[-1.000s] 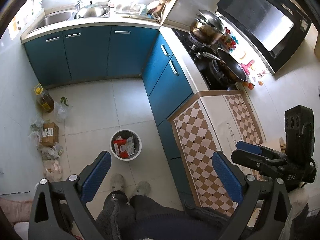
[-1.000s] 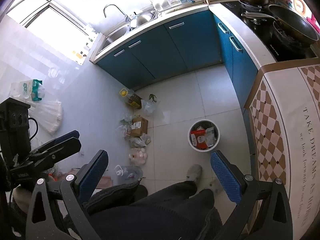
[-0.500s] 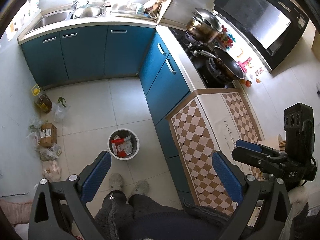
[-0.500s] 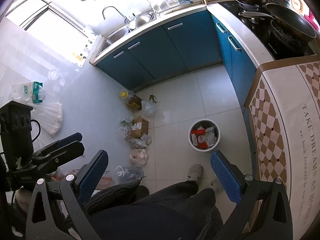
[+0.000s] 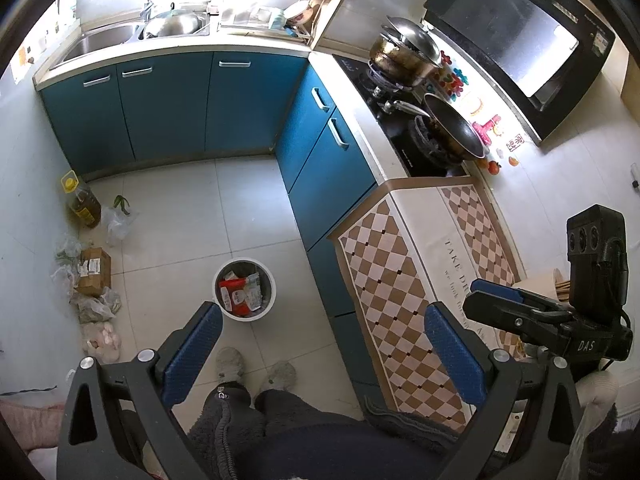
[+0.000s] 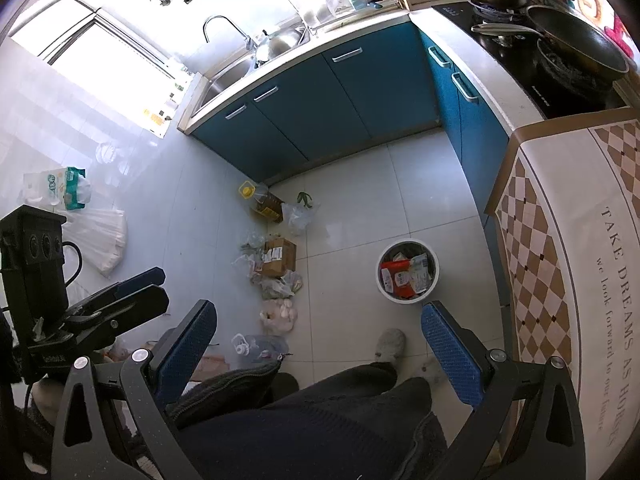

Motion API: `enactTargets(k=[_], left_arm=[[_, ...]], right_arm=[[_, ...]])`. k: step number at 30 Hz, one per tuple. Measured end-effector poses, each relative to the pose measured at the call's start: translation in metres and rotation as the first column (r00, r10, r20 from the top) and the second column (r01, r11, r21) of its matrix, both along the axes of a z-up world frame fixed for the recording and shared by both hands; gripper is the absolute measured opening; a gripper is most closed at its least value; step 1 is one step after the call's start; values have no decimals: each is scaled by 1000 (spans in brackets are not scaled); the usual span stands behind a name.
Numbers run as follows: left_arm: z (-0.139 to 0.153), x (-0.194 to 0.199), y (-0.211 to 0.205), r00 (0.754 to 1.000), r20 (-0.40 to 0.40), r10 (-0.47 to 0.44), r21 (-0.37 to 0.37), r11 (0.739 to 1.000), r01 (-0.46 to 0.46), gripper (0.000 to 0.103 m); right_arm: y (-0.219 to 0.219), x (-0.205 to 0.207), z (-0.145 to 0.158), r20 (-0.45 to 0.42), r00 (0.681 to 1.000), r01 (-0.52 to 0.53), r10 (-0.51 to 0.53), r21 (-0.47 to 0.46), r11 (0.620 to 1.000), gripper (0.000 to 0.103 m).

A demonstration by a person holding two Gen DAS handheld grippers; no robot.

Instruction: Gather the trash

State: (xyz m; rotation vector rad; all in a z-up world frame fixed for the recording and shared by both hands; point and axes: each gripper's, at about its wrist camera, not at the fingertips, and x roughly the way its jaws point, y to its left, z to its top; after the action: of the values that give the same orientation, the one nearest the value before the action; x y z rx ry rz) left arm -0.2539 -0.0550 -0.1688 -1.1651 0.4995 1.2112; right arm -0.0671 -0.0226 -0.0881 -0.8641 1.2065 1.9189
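A round white trash bin (image 5: 245, 289) stands on the tiled floor, holding red and white wrappers; it also shows in the right wrist view (image 6: 408, 271). My left gripper (image 5: 324, 346) is open and empty, held high above the floor near the bin. My right gripper (image 6: 320, 344) is open and empty, also high above the floor. Each gripper shows in the other's view: the right one (image 5: 516, 306) over the checkered counter, the left one (image 6: 132, 296) by the wall.
Plastic bags, a cardboard box (image 6: 280, 256) and an oil bottle (image 6: 264, 202) lie along the left wall. Blue cabinets (image 5: 168, 104) with sink run at the back. A stove with a wok (image 5: 452, 130) and a checkered-cloth counter (image 5: 416, 280) stand on the right. The person's legs are below.
Both grippers have drifted slightly; the left view shifted a little so the bin sits lower left. Both stay open and empty.
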Motion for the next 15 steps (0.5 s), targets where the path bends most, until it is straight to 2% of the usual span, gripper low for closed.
enactTargets(k=[15], left_arm=[[1, 0, 1, 1000, 0, -5, 4, 1000, 5, 103]], right_arm=[[-1, -2, 4, -2, 1000, 1, -1, 1, 1000, 103]])
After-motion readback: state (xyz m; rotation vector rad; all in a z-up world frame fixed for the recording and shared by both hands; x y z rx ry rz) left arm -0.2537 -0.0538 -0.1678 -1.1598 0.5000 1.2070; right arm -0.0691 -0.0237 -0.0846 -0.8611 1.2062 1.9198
